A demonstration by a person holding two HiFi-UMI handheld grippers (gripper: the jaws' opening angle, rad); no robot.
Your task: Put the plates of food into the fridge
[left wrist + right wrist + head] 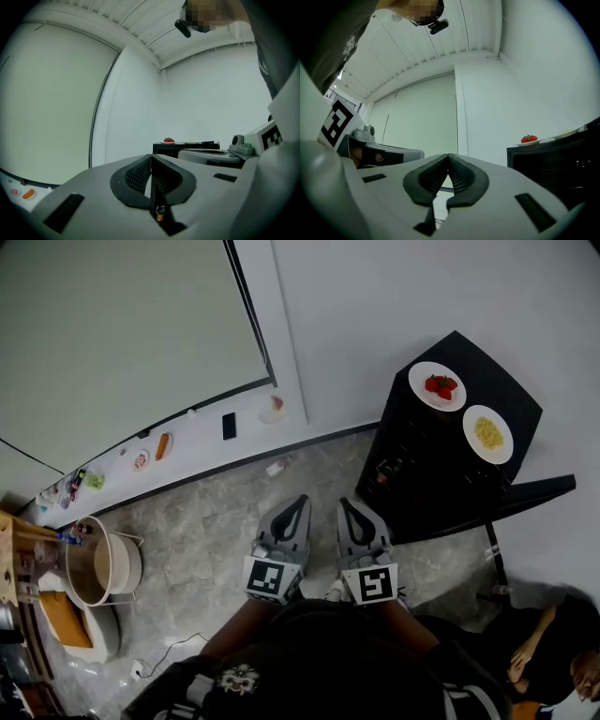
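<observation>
White crockery is the load. A plate of red fruit and a plate of yellow food stand side by side, just apart, on top of the black fridge, ahead and to the right of the person. Neither is inside yet. The fridge door appears to hang open toward the right.

Both plates look stiff, glazed and breakable, and probably slick at the rim. They are likely light, but the food on them is loose: the fruit could roll and the yellow heap could slide if a plate tips. The sensible hold is on the near rim, one jaw over the lip and one under, with the plate kept level all the way in. A thin rim gives little purchase, so a firm, square bite matters.

The left tool and the right tool are held side by side close to the body. Each is pinched fully together with nothing between its jaws, and both are well apart from the plates. They will have to open before any grasp.

The fridge top is flat, dark and bare apart from the two plates. Grey marbled floor lies between the person and the fridge. Beyond it are a white wall, a pale blind, and a low white ledge carrying small odds and a dark phone. A round pail sits at the left, and another person is at the lower right.
</observation>
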